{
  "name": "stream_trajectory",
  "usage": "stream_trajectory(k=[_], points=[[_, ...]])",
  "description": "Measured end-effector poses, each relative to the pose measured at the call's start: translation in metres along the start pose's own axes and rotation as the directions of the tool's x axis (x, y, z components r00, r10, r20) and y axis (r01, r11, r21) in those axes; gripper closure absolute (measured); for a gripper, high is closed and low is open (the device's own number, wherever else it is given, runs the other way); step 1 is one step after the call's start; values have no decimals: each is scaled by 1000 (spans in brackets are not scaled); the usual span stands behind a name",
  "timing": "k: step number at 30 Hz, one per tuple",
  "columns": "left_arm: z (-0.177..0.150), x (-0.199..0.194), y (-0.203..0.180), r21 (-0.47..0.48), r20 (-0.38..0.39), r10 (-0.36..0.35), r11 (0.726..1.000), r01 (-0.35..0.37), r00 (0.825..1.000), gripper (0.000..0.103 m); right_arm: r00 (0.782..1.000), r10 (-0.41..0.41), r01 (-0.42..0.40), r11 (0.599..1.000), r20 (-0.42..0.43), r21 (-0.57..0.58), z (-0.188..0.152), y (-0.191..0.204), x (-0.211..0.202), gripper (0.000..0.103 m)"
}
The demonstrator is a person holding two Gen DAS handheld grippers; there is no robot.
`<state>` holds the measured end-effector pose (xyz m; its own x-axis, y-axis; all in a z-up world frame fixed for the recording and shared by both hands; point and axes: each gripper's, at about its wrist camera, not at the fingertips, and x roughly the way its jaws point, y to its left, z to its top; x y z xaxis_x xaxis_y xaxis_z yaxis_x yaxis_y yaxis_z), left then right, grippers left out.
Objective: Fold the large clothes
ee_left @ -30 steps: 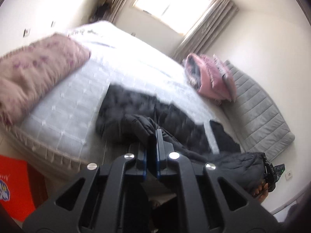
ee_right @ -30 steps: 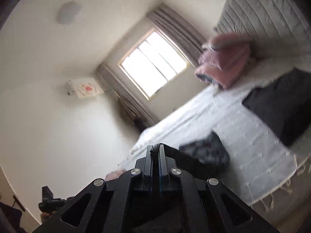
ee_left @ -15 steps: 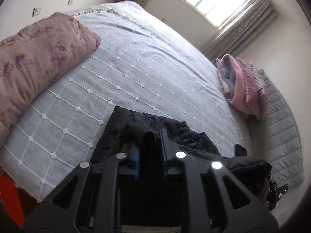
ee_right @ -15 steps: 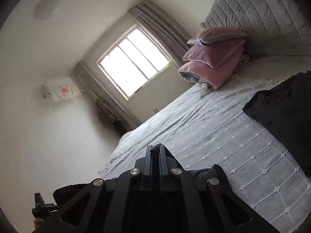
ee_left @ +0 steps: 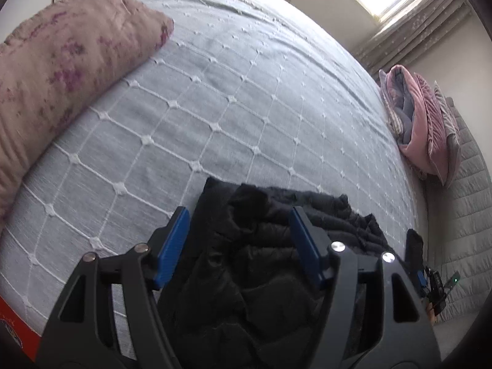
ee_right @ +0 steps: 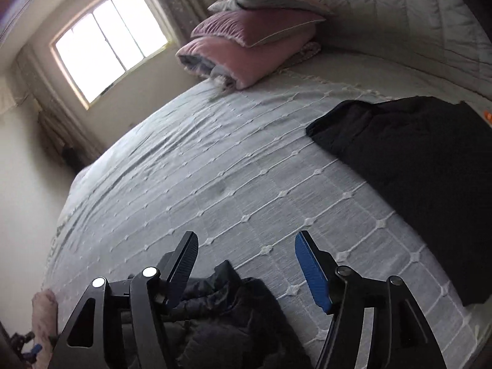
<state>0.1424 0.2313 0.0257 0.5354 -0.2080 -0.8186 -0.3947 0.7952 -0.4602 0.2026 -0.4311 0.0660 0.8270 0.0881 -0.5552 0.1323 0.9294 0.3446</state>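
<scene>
Dark padded jacket (ee_left: 264, 264) is released onto the bed (ee_left: 246, 98) as both grippers open.

The left gripper (ee_left: 238, 244) and right gripper (ee_right: 246, 264) are seen with jaws opening, the crumpled jacket lying loose between them, ungripped. A second dark garment (ee_right: 409, 166) is spread flat near 2 stacked pink pillows (ee_right: 255, 37).
</scene>
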Motion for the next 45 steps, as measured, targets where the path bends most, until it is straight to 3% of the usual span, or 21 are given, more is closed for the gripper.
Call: stream_trajectory(k=[2,4,9,10,11,12,13,14,19,24,27,30,34,36,42,45], points=[[-10,10,0,40,-18,25,999,-24,1000,35,997,52,-55,998,-61,-40,-12,14,15,36],[-17,13,3,57,-14,38,998,-37,999,35,992,35,-45,996,-125,-78,-29,14,29,36],[-21,32,4,44,-44,-19,999,21,999,36,986,58,-75,991,-154,-108,-41,4,35,38],[-20,35,3,35,-47,-42,998,44,998,46,984,60,-79,990,-169,-112,-43,4,40,44],[-19,36,2,28,-37,-50,998,51,998,69,981,67,-89,989,-180,-117,-44,4,41,52],[-18,36,0,23,-12,-16,1000,17,1000,81,978,79,-103,987,-192,-122,-46,6,43,76],[-18,34,-1,23,6,2,1000,-2,1000,90,975,95,-122,985,-200,-124,-45,8,41,92],[-17,31,-3,24,26,1,1000,-1,1000,93,975,102,-128,984,-196,-127,-45,10,38,93],[-15,-7,-34,88,196,12,996,-29,980,95,986,143,-156,970,-83,-187,-33,26,7,97],[11,-18,-63,120,272,12,992,-47,962,95,986,161,-152,969,30,-196,-12,44,-12,98],[28,15,-68,135,273,125,977,-167,954,95,989,136,-123,977,63,-172,-3,49,-7,98],[31,54,-61,130,227,198,964,-231,954,95,994,101,-94,983,36,-156,-3,51,18,98],[27,92,-44,96,194,229,963,-250,954,95,999,-14,7,990,-44,-144,-15,40,65,98],[24,103,-41,93,193,260,955,-282,946,94,997,-43,34,990,-66,-134,-19,31,78,98],[11,112,-54,152,244,343,910,-385,907,93,979,-173,158,977,-107,-140,-29,14,104,99],[15,109,-55,144,243,333,917,-373,911,87,975,-192,173,972,-112,-159,-32,16,104,99]])
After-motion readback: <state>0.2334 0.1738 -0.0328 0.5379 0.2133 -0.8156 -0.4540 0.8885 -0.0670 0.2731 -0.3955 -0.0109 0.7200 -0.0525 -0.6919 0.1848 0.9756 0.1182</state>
